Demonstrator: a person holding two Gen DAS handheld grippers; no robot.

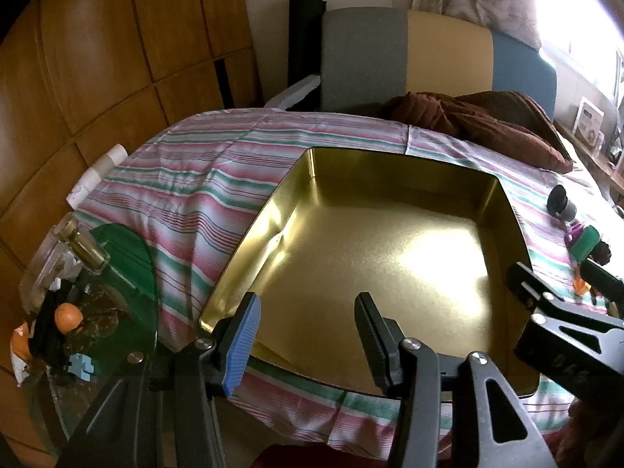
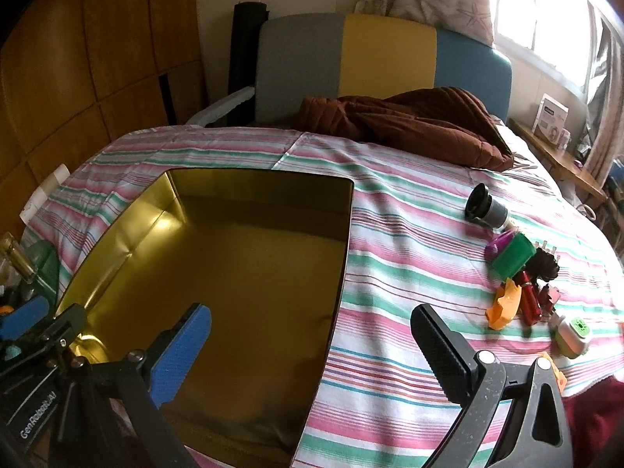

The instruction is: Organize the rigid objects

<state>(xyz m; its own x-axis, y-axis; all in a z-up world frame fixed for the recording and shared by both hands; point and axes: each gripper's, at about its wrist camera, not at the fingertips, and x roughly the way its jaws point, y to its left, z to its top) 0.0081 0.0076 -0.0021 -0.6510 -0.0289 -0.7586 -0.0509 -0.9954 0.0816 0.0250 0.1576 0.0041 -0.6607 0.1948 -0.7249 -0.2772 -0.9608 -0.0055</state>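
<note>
An empty gold tin box sits on a striped cloth; it also shows in the right wrist view. My left gripper is open and empty over the box's near edge. My right gripper is open and empty above the box's right rim; it shows at the right of the left wrist view. A pile of small objects lies to the right: a black cylinder, a green block, an orange piece, a red piece, a small white-green item.
A brown garment lies at the cloth's far side before a grey, yellow and blue chair. At left, a glass surface holds a small bottle and clutter. Wooden panels stand behind.
</note>
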